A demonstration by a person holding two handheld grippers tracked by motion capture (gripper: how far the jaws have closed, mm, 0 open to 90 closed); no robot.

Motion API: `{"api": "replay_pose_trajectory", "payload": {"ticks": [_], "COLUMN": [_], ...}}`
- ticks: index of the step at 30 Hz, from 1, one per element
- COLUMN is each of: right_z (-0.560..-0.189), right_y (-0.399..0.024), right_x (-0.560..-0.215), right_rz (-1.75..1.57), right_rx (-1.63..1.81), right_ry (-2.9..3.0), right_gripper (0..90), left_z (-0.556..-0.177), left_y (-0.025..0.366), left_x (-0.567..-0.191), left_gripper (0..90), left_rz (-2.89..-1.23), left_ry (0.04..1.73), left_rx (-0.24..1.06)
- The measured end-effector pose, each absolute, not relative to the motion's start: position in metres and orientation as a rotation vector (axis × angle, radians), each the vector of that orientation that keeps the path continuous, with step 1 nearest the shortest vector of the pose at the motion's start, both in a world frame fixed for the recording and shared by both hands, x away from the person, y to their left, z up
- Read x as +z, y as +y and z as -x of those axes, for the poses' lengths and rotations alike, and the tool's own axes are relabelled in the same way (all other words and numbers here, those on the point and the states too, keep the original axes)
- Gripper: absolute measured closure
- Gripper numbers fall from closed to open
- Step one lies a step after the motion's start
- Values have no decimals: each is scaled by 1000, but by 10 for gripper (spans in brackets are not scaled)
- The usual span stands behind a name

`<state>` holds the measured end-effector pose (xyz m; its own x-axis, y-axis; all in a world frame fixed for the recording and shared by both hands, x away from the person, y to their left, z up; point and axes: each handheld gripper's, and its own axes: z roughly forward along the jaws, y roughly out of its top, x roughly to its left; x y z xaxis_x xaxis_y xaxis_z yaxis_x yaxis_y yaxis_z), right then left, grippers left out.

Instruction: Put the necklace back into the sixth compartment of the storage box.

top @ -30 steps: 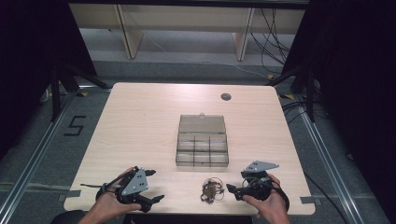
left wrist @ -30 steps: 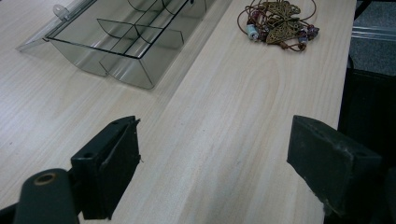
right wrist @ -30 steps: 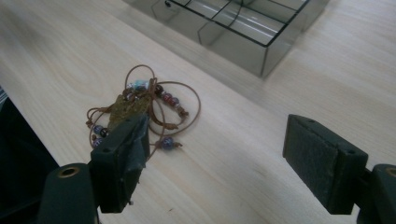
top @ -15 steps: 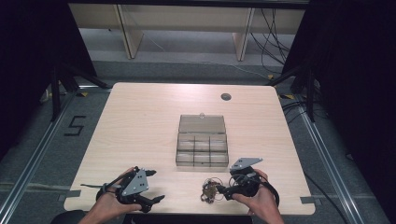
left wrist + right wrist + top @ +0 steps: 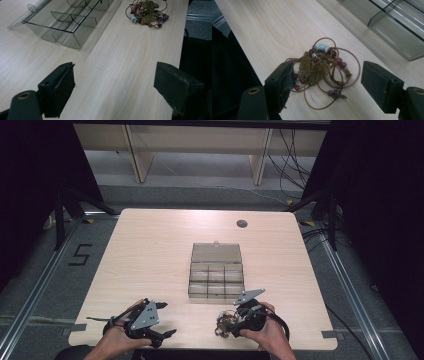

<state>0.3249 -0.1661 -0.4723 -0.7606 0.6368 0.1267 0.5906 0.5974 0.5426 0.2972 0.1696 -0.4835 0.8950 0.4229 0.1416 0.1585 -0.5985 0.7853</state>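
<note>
Table (image 5: 150, 250) of pale wood, dark surroundings

Matt pale wood table (image 5: 150, 255), clear glossy plastic box (image 5: 216, 275), brassy metal butterfly necklace (image 5: 317, 68)

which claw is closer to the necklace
Right. The right claw stands open around the necklace, one jaw on each side. The left claw rests well away, near the table's other front corner.

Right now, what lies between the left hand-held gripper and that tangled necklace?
Only bare wooden table; the left gripper view shows it between the hand-held gripper and necklace.
</note>
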Motion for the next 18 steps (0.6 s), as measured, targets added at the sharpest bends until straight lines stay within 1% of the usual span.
{"api": "replay_pose_trajectory", "payload": {"ticks": [3,4,10,12,18], "right_z": [-326,-326,-330,-331,-335], "right_y": [-161,-161,-154,-154,-149], "right_x": [-473,-473,-477,-478,-484], "right_rz": [-1070,-1070,-1054,-1028,-1029], "right_rx": [851,851,820,832,802], "right_ry": [2770,2770,2807,2821,2844], "right_gripper": [318,318,388,399,441], "left_z": [-297,-297,-297,-297,-297], "left_y": [169,169,169,170,169], "left_x": [-484,-484,-483,-483,-483], "left_gripper": [163,163,163,163,163], "left_rz": [-2194,-2189,-2196,-2218,-2197], "left_ry": [422,425,421,401,418], "left_rx": [391,397,394,397,387]}}
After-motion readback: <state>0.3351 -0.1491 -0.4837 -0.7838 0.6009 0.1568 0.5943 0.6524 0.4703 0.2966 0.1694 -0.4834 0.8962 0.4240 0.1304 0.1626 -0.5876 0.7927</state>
